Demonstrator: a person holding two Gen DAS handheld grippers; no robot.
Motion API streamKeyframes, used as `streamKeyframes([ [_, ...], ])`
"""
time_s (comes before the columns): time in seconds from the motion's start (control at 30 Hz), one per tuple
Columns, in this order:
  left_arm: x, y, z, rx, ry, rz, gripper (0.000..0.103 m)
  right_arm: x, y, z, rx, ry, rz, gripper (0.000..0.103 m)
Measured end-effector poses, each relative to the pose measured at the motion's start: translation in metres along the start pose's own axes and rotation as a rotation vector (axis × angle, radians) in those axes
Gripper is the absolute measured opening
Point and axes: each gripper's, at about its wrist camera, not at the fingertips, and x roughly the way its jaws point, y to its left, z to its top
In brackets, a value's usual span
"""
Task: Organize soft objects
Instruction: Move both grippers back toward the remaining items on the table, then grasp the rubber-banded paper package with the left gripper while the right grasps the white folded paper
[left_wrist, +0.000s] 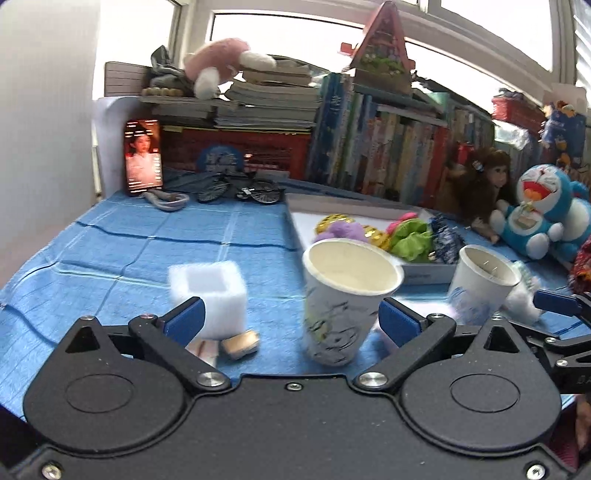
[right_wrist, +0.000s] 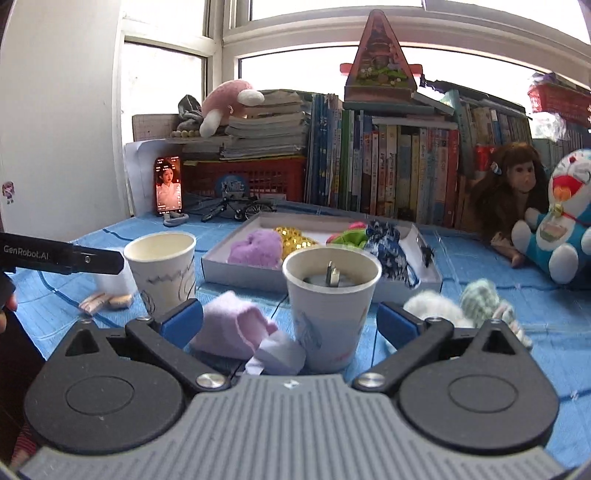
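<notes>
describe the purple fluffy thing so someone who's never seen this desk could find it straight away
Start at the shallow white tray on the blue cloth, in front of the row of books. The purple pompom lies in the tray's left end, beside the gold beads. It is the only lilac, fuzzy ball in the tray.

two paper cups are standing on the counter: one (right_wrist: 162, 269) at left, one (right_wrist: 330, 306) nearer. one white tray (right_wrist: 424, 275) is sitting behind them. two plush toys, a monkey (right_wrist: 511, 192) and a blue cat (right_wrist: 563, 221), are sitting at right. one phone (right_wrist: 169, 185) is glowing.
</notes>
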Motion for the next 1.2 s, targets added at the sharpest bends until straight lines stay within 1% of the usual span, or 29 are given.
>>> streamKeyframes([
  [0.13,0.006,0.007,-0.014,-0.006,0.021,0.05,0.1,0.007,0.001,-0.013,0.058,0.025,0.001,0.089],
  [0.17,0.009,0.01,-0.016,-0.011,0.027,0.059,0.1,0.009,0.001,-0.016,0.066,0.028,0.0,0.088],
  [0.23,0.011,0.014,-0.021,-0.018,0.033,0.08,0.1,0.012,0.004,-0.021,0.076,0.032,-0.008,0.079],
  [0.27,0.012,0.016,-0.023,-0.018,0.033,0.091,0.1,0.013,0.006,-0.023,0.078,0.034,-0.015,0.077],
  [0.33,0.015,0.018,-0.026,-0.013,0.028,0.113,0.1,0.015,0.008,-0.027,0.084,0.031,-0.034,0.069],
  [0.4,0.017,0.021,-0.028,-0.01,0.024,0.136,0.1,0.017,0.009,-0.028,0.093,0.026,-0.056,0.057],
  [0.5,0.021,0.022,-0.03,-0.009,0.019,0.164,0.1,0.022,0.011,-0.029,0.116,0.034,-0.071,0.048],
  [0.63,0.028,0.026,-0.032,-0.017,0.03,0.173,0.094,0.028,0.015,-0.03,0.127,0.035,-0.08,0.048],
  [0.77,0.035,0.031,-0.033,-0.028,0.058,0.154,0.082,0.036,0.022,-0.029,0.11,0.039,-0.091,0.05],
  [0.87,0.039,0.032,-0.034,-0.026,0.072,0.143,0.073,0.041,0.027,-0.03,0.087,0.037,-0.119,0.051],
  [0.93,0.04,0.032,-0.035,-0.026,0.08,0.142,0.071,0.042,0.03,-0.03,0.076,0.033,-0.133,0.051],
  [1.13,0.043,0.032,-0.037,-0.009,0.076,0.158,0.07,0.045,0.036,-0.032,0.045,0.018,-0.163,0.051],
  [1.2,0.044,0.031,-0.038,-0.004,0.08,0.167,0.059,0.045,0.038,-0.032,0.042,0.015,-0.169,0.051],
])
